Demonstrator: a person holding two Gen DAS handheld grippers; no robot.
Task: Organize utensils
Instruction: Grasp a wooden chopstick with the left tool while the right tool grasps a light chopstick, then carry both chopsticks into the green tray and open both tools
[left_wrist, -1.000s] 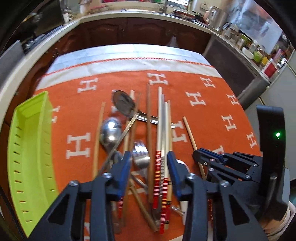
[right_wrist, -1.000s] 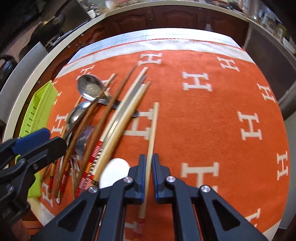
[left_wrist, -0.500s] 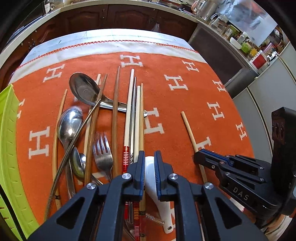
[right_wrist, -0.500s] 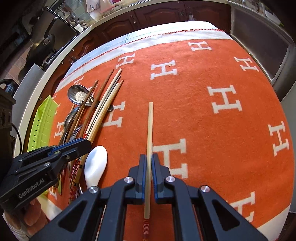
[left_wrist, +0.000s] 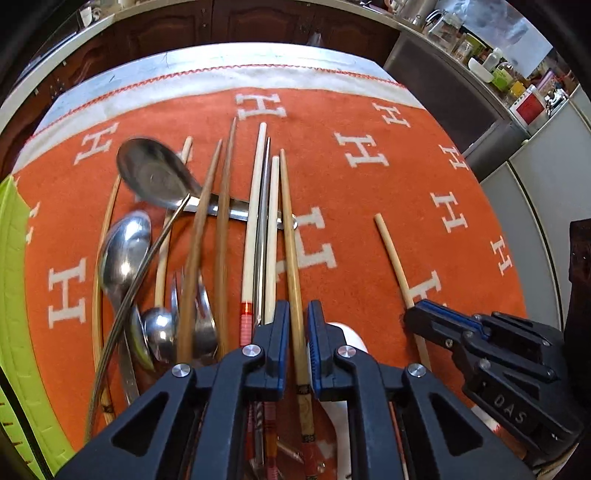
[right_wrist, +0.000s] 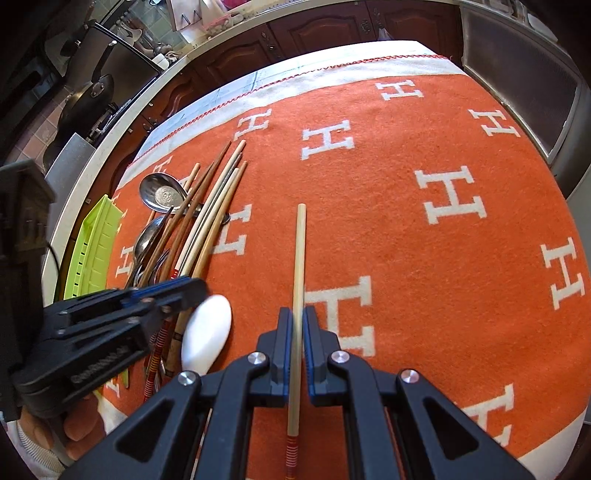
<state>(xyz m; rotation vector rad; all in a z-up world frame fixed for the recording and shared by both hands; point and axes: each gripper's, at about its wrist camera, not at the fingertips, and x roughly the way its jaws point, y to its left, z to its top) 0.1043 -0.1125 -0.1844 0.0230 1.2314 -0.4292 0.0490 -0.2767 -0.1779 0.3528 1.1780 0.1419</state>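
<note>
Fingers of the left gripper (left_wrist: 295, 345) have just been closing and now pinch a tan wooden chopstick (left_wrist: 291, 251) between their blue pads, its long axis running straight ahead from the gripper, its thin tip far out on the orange cloth (left_wrist: 388, 229) and its patterned butt passing back under the gripper. Fingers of the right gripper (right_wrist: 294, 345) are closed on a pale chopstick (right_wrist: 298, 273), which likewise points straight away from its gripper, blunt tip forward, with a red-and-white striped band at the near end; it lies alone, well apart from the rest. Letters "DAS" can be read on the right gripper's body in the left wrist view, and the cloth over the bench carries rows of white "H" letters and a white border with red stitching. Left of the held tan chopstick lies the heap: two cream chopsticks (left_wrist: 253, 229), a metal one between them, two dark brown chopsticks (left_wrist: 223, 236), a large steel spoon (left_wrist: 155, 173) lying crosswise under them, a second spoon (left_wrist: 125, 251), and a fork (left_wrist: 201, 314). A white ceramic spoon (right_wrist: 207, 334) lies between the two grippers. A lime-green tray (right_wrist: 94, 243) sits at the cloth's left edge.
</note>
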